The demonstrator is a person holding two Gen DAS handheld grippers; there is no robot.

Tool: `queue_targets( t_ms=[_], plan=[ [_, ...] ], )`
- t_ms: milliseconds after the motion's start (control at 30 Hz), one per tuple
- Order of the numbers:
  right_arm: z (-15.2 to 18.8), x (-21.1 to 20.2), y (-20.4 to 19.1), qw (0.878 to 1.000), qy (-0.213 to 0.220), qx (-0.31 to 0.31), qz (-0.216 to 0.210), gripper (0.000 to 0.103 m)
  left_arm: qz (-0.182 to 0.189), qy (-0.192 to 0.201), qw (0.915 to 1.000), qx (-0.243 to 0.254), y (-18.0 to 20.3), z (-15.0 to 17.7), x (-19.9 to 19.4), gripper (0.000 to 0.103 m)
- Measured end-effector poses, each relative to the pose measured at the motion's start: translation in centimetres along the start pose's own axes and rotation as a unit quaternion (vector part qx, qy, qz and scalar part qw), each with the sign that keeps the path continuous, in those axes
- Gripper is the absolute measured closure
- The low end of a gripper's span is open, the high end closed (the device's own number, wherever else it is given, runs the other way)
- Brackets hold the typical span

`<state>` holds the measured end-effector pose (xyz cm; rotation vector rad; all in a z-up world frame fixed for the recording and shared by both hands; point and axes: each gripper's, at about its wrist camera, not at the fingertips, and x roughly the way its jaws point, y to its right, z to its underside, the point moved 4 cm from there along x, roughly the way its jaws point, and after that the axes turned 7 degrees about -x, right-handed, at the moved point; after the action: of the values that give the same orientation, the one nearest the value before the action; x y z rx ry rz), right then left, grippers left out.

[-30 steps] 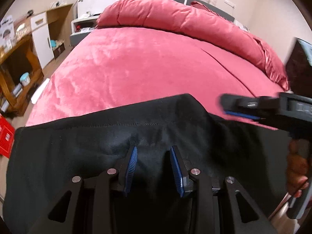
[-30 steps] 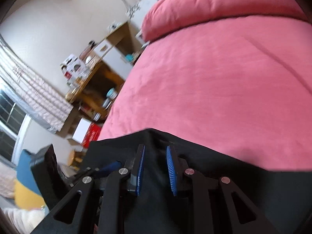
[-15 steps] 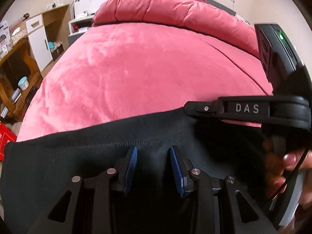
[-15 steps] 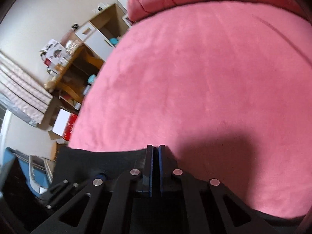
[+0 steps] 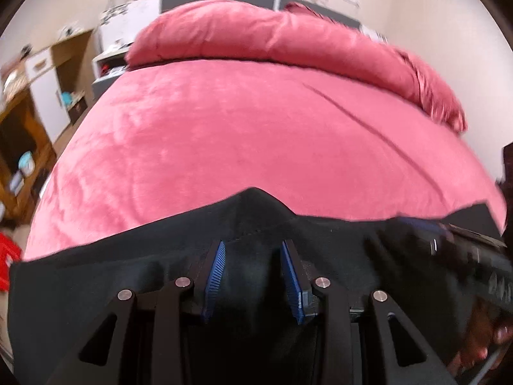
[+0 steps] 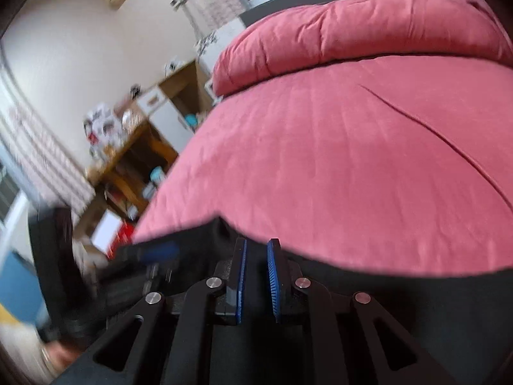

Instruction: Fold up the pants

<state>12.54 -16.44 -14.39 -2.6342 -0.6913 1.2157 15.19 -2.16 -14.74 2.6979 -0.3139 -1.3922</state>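
Black pants [image 5: 134, 266] lie across the near edge of a pink bed [image 5: 243, 134]. My left gripper [image 5: 253, 250] is open, its blue pads apart over the raised top edge of the pants. The other gripper shows blurred at the right [image 5: 474, 256]. In the right wrist view my right gripper [image 6: 256, 250] is open by a small gap over the pants [image 6: 416, 295], near their left corner. The left gripper shows blurred at the left [image 6: 150, 250]. Neither gripper holds cloth.
A rolled pink duvet [image 5: 272, 41] lies at the head of the bed. Wooden shelves and a white cabinet [image 5: 41, 73] stand left of the bed, with a red box [image 5: 6, 256] on the floor. A dark seam [image 6: 433, 134] crosses the bedcover.
My right gripper was shut half a second ago and now stands open by a small gap; it has dropped lower and back. My left gripper stays open; the pants edge bunched up into a peak.
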Motion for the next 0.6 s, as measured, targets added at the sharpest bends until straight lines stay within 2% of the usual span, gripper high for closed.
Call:
queue_targets(
  t_ms=[67,133,200,233,300,400,600],
  plan=[
    [1.1,0.9,0.4,0.999,-0.023,-0.011,0.023,0.089,-0.014,-0.016,0.9996,0.017,0.5,-0.2,1.8,0.068],
    [1.4,1.7,1.3,0.999,-0.027,-0.011,0.038,0.091,-0.030,-0.009,0.9993,0.023,0.4,-0.8,2.8,0.068],
    [1.3,2.5,2.4,0.997,-0.030,-0.004,0.066,0.102,-0.033,-0.011,0.9991,0.024,0.4,-1.4,3.6,0.067],
    [1.1,2.9,2.8,0.997,-0.030,0.002,0.073,0.103,-0.029,-0.016,0.9993,0.015,0.2,-1.7,4.0,0.066],
    [1.0,3.6,3.8,0.997,-0.024,0.024,0.067,0.103,-0.029,-0.013,0.9994,0.012,0.0,-1.7,4.3,0.065],
    [1.3,4.0,4.4,0.998,-0.007,0.029,0.058,0.103,-0.042,0.009,0.9979,0.047,0.6,-1.1,4.4,0.064],
    [1.5,2.7,4.8,0.998,0.001,0.056,0.025,0.103,-0.033,0.008,0.9988,0.034,0.3,-1.0,3.2,0.064]
  ],
)
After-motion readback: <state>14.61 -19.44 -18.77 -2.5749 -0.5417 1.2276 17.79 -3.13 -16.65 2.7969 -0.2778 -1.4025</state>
